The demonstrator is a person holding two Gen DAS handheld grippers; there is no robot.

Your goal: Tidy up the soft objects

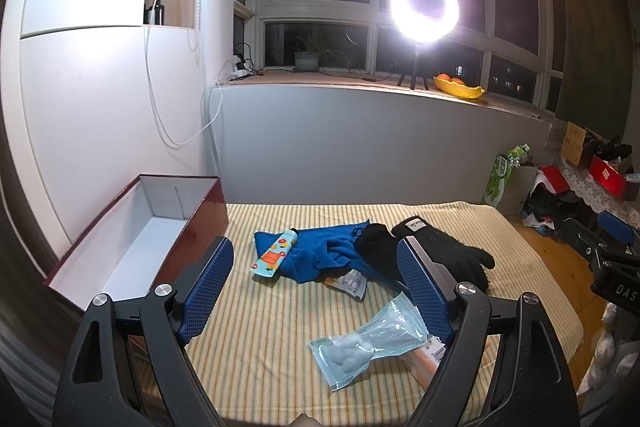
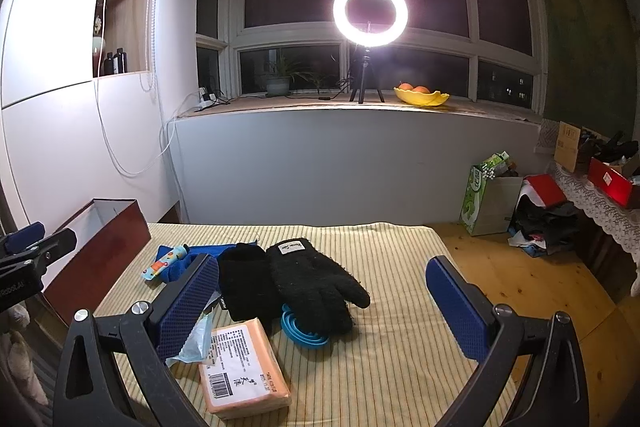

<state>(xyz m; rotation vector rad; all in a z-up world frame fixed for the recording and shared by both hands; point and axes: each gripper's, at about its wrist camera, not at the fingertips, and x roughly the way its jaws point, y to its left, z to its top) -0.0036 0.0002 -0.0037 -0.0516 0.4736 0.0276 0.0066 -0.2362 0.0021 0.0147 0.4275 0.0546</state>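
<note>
Two black gloves (image 2: 308, 283) lie side by side on the striped cloth (image 2: 380, 359), partly over a blue cloth (image 1: 320, 251). A patterned tube (image 1: 275, 254) rests on that blue cloth. A clear packet of cotton (image 1: 368, 343) and an orange tissue pack (image 2: 244, 371) lie nearer to me. A blue ridged item (image 2: 304, 331) peeks from under the gloves. The open red box (image 1: 132, 235) stands at the left, white inside. My left gripper (image 1: 316, 267) hovers open above the cloth, empty. My right gripper (image 2: 320, 275) is open too, holding nothing.
A ring light (image 2: 370, 13) on a tripod, a potted plant (image 2: 278, 81) and a yellow fruit bowl (image 2: 420, 95) stand on the windowsill. Boxes and clothes (image 2: 540, 215) clutter the wooden floor at the right. A white wall with hanging cables lies behind the box.
</note>
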